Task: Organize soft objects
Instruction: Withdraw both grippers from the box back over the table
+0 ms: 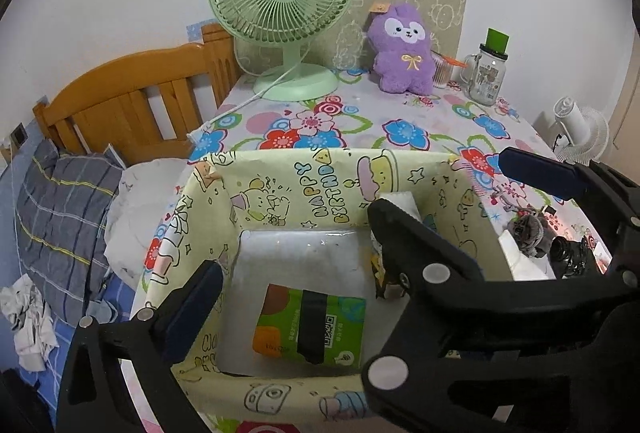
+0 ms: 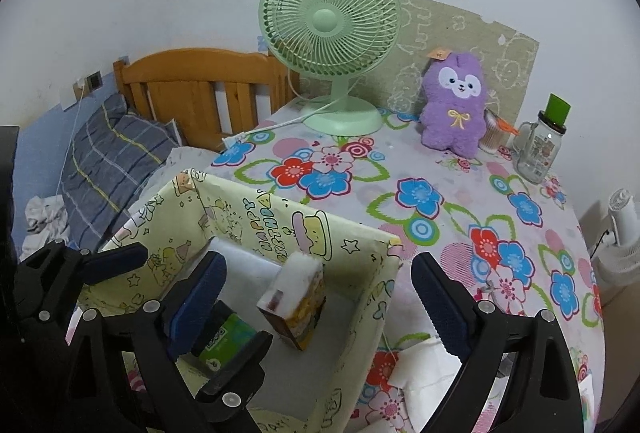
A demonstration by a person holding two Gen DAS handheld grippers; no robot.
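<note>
Both tools stand open and empty. Purple plush toy (image 2: pixel 454 105), upright in the frame's upper right, lies nearer the right tool (image 2: pixel 320 297).

I see a green fan (image 2: pixel 330 21) at the table's (image 2: pixel 400 169) far edge, glass jar (image 2: pixel 540 145) at its far-right corner, wooden headboard (image 2: pixel 192 93) off its left edge.
</note>
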